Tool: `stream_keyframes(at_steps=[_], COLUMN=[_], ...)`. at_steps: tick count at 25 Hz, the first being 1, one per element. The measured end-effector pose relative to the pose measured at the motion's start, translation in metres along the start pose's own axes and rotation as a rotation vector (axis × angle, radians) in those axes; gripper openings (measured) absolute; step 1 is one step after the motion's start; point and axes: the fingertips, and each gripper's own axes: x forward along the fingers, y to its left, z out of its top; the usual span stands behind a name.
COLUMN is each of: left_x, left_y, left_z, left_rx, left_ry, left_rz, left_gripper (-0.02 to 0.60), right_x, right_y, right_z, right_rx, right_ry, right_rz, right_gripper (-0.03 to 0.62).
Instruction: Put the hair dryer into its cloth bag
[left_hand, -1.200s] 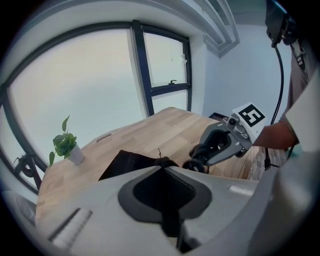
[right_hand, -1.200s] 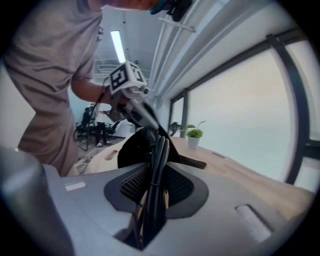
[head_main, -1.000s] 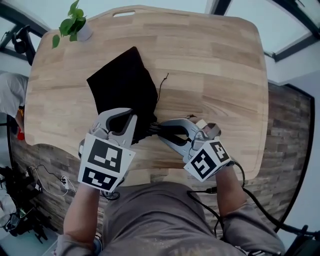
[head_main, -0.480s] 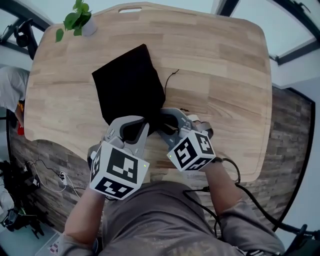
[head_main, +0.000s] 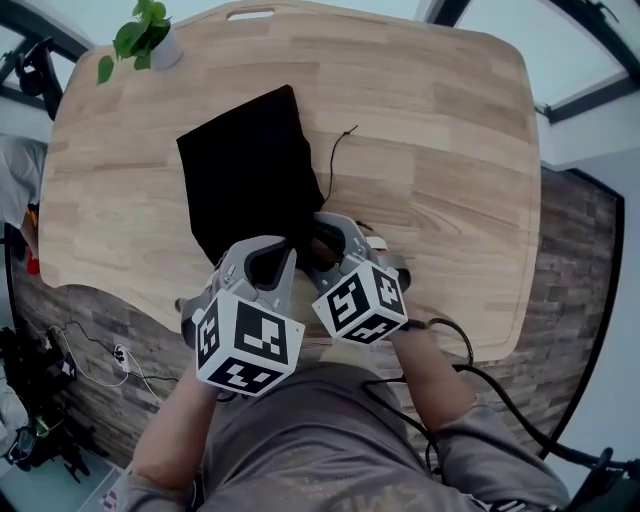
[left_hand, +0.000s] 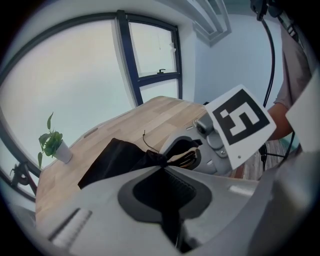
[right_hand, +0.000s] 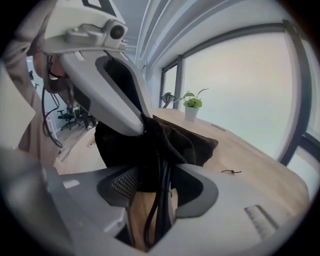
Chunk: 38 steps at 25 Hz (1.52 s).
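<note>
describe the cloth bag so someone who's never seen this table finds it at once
On the light wooden table, look at the left half, nearer than the small potted plant. The cloth bag is the black fabric lying there, a thin cord just right of it; nothing else on the wood is big and dark.

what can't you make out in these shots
The hair dryer: in no view; the black cloth bag may hide it.
Bag's mouth, head view: covered by the left gripper and right gripper, whose jaws have just been opening around dark cords.
Drawstring or power cord, right gripper view: too dark to tell.
</note>
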Motion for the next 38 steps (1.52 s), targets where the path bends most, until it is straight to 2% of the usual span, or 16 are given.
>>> stream_keyframes(at_steps=[2, 4, 6, 9, 12, 17, 20, 21, 24, 28, 33, 38], left_x=[0.001, 0.001, 0.001, 0.001, 0.001, 0.001, -0.001, -0.001, -0.001, -0.006, -0.014, -0.029], left_y=[0.001, 0.002, 0.002, 0.003, 0.001, 0.001, 0.003, 0.003, 0.001, -0.002, -0.01, -0.02], left_z=[-0.001, -0.001, 0.0, -0.001, -0.001, 0.002, 0.003, 0.003, 0.002, 0.003, 0.002, -0.015], left_rx=[-0.004, -0.009, -0.012, -0.015, -0.004, 0.014, 0.007, 0.004, 0.004, -0.001, -0.001, -0.02], left_ry=[-0.002, -0.004, -0.005, -0.003, 0.0, -0.006, -0.018, -0.021, -0.029, -0.067, -0.117, -0.14], left_rz=[0.006, 0.009, 0.009, 0.011, 0.012, 0.009, 0.006, 0.005, 0.001, 0.003, 0.038, 0.115], left_gripper=[0.012, 0.012, 0.012, 0.012, 0.012, 0.012, 0.012, 0.012, 0.014, 0.02, 0.115, 0.152], right_x=[-0.013, -0.03, -0.042, -0.037, -0.023, -0.011, -0.011, -0.012, -0.018, -0.036, -0.058, -0.072], right_y=[0.005, 0.001, -0.013, -0.024, -0.026, -0.029, -0.03, -0.032, -0.033, -0.028, -0.026, -0.019], right_z=[-0.003, -0.005, -0.005, -0.004, -0.003, -0.007, -0.01, -0.013, -0.017, -0.02, -0.028, -0.049], right_rx=[-0.027, -0.006, 0.029, -0.013, -0.031, -0.002, 0.004, -0.005, -0.064, -0.209, -0.313, -0.375], right_ry=[-0.013, -0.062, -0.109, -0.103, -0.1, -0.089, -0.084, -0.075, -0.046, -0.009, 0.003, 0.031], right_rz=[0.053, 0.076, 0.045, 0.005, 0.004, 0.034, 0.044, 0.034, 0.015, -0.01, -0.017, 0.006], right_gripper=[0.276, 0.279, 0.251, 0.206, 0.156, 0.139, 0.108, 0.037, 0.034, 0.032, 0.032, 0.032])
